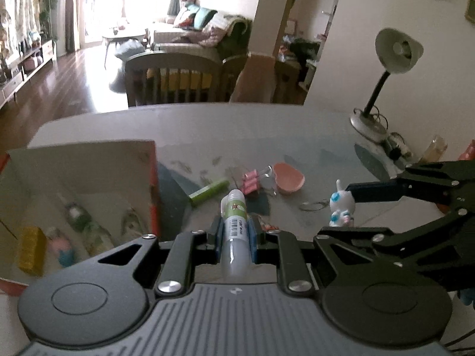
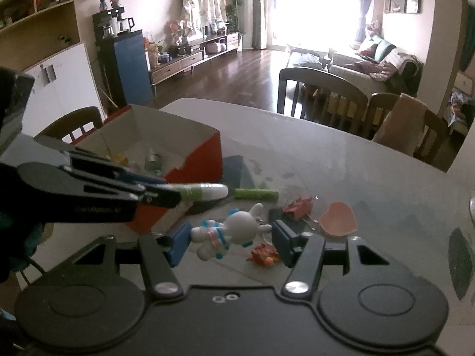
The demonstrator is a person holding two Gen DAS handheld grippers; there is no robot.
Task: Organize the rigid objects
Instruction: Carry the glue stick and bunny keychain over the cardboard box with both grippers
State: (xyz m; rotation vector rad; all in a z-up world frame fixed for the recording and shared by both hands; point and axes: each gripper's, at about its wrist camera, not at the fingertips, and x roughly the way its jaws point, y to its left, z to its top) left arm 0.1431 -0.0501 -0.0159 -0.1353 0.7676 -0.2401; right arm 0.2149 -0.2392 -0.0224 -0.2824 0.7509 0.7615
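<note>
My left gripper [image 1: 235, 234] is shut on a white tube with a green label [image 1: 236, 207], which points forward above the table. To its left stands a red box with a white inside [image 1: 89, 178], holding several small items. My right gripper [image 2: 230, 238] is shut on a white and blue rabbit figurine [image 2: 237, 228], lifted off the table [image 2: 326, 160]. From the right wrist view, the left gripper [image 2: 166, 192] holds the tube [image 2: 207, 192] in front of the box [image 2: 204, 151]. In the left wrist view the right gripper [image 1: 335, 212] carries the rabbit [image 1: 341, 207].
On the table lie a green cylinder [image 2: 256, 193], red binder clips [image 2: 298, 207], a pink heart-shaped dish [image 2: 338, 218] and a small orange item [image 2: 264, 256]. A desk lamp [image 1: 394, 50] stands at the far right. Chairs [image 2: 323, 95] line the far edge.
</note>
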